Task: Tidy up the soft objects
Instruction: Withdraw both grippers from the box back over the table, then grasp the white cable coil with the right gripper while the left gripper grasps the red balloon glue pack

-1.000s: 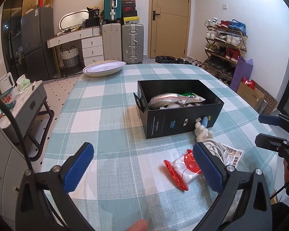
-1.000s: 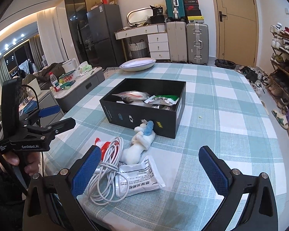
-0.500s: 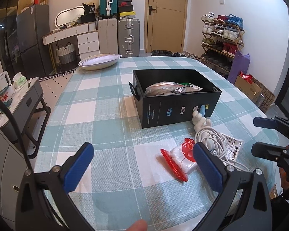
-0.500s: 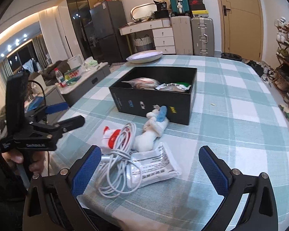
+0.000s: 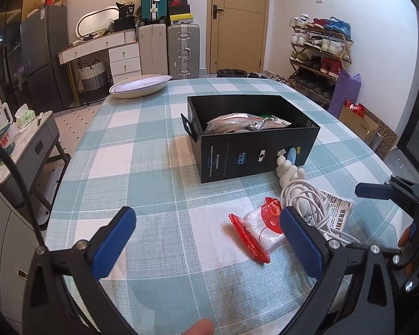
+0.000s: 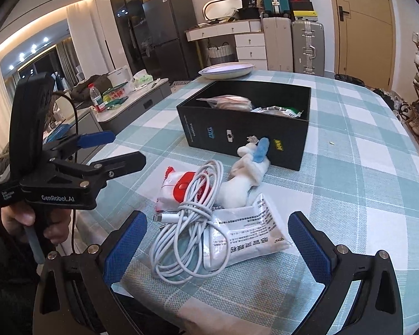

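Reads "GenRobot.AI" in white on the black body of the left claw [image 6: 109,150], gripped by a hand [image 6: 28,223] at the left edge of the right wrist view. Spread wide, that left claw [image 5: 206,240], blue pads [image 5: 114,240] apart over bare checked cloth, nothing between them. Same for the right claw [image 6: 218,248]: wide, empty, hanging over the pile at the near edge of the table [image 6: 363,184]. In the pile: a coiled white cable [image 6: 192,223] draped across a red-and-white packet [image 6: 178,189], lettering there looks like "baffo" from the left wrist view but too small to be sure. Beside it a white plush toy [image 6: 243,181] with a blue tip, leaning up against the front wall of the black box [image 6: 237,131]. Under the cable's near loops, a flat white sachet [image 6: 254,229] with printed characters, upside down and not readable. Blue and white logos and a yellow mark on the box front, too blurred to spell out. Inside the box, a clear bag [image 6: 229,102] and a white-and-green pack [image 6: 279,110], mostly hidden by the box walls. Farther back on the table, a shallow white dish [image 6: 226,70]. Behind, silver suitcases [image 5: 183,51] by the door, a shoe rack [image 5: 318,53] cut by the right edge.
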A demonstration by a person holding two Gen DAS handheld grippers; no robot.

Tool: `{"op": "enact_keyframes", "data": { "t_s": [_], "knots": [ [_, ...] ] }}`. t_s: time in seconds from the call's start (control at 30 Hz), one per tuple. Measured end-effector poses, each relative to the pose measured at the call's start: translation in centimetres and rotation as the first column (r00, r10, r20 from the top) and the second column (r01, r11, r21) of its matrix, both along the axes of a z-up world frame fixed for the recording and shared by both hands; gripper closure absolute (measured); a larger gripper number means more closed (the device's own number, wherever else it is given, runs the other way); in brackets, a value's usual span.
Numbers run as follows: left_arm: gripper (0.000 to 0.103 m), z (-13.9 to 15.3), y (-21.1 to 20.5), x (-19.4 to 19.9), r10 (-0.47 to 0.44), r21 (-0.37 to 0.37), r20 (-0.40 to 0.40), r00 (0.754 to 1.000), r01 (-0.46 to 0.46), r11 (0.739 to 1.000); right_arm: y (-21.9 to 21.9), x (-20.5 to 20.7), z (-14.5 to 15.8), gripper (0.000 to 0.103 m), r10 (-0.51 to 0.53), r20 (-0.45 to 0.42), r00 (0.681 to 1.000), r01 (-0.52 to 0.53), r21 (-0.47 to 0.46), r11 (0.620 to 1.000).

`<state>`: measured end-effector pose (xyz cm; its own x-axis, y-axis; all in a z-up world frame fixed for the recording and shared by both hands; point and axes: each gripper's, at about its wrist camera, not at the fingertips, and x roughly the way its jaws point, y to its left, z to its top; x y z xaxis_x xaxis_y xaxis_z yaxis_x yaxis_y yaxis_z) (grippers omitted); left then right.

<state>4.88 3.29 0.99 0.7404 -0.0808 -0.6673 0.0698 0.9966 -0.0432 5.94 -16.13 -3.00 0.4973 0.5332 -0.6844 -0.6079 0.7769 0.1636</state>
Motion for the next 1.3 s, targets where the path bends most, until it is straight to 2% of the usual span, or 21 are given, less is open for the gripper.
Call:
{"op": "enact_keyframes", "data": {
  "t_s": [0.27,0.4,0.7,0.8,0.97,1.07,1.17,1.3],
  "knots": [
    [0.000,-0.2,0.3,0.1,0.010,-0.003,-0.003,1.000,-0.010,1.000,1.8,-0.9,-1.0,0.002,0.072,0.002,0.997,-0.072,-0.027,0.997],
    [0.000,-0.3,0.4,0.2,0.010,-0.002,-0.004,1.000,-0.010,1.000,1.9,0.0,-1.7,0.020,0.054,-0.040,0.998,-0.055,-0.026,0.998],
    [0.000,-0.6,0.4,0.2,0.009,0.002,-0.008,1.000,-0.009,1.000,1.9,0.6,-2.4,0.025,0.062,-0.066,0.996,-0.064,-0.015,0.998],
    [0.000,-0.8,0.4,0.3,0.007,0.004,-0.009,1.000,-0.007,1.000,2.2,0.7,-2.7,0.031,0.072,-0.070,0.995,-0.073,-0.014,0.997],
    [0.000,-1.1,0.4,0.4,0.007,0.003,-0.015,1.000,-0.007,1.000,2.5,0.8,-2.7,0.036,0.088,-0.064,0.994,-0.089,-0.010,0.996],
    [0.000,-1.1,0.4,0.5,0.007,0.003,-0.016,1.000,-0.007,1.000,2.5,0.8,-2.7,0.044,0.108,-0.061,0.992,-0.108,0.003,0.994],
    [0.000,-1.1,0.4,0.5,0.007,0.003,-0.017,1.000,-0.007,1.000,2.3,0.9,-2.6,0.052,0.109,-0.063,0.992,-0.108,0.032,0.994],
    [0.000,-1.2,0.5,0.6,0.008,0.005,-0.021,1.000,-0.008,1.000,1.6,1.0,-2.6,0.054,0.113,-0.076,0.991,-0.107,0.079,0.991]
  ]
}}
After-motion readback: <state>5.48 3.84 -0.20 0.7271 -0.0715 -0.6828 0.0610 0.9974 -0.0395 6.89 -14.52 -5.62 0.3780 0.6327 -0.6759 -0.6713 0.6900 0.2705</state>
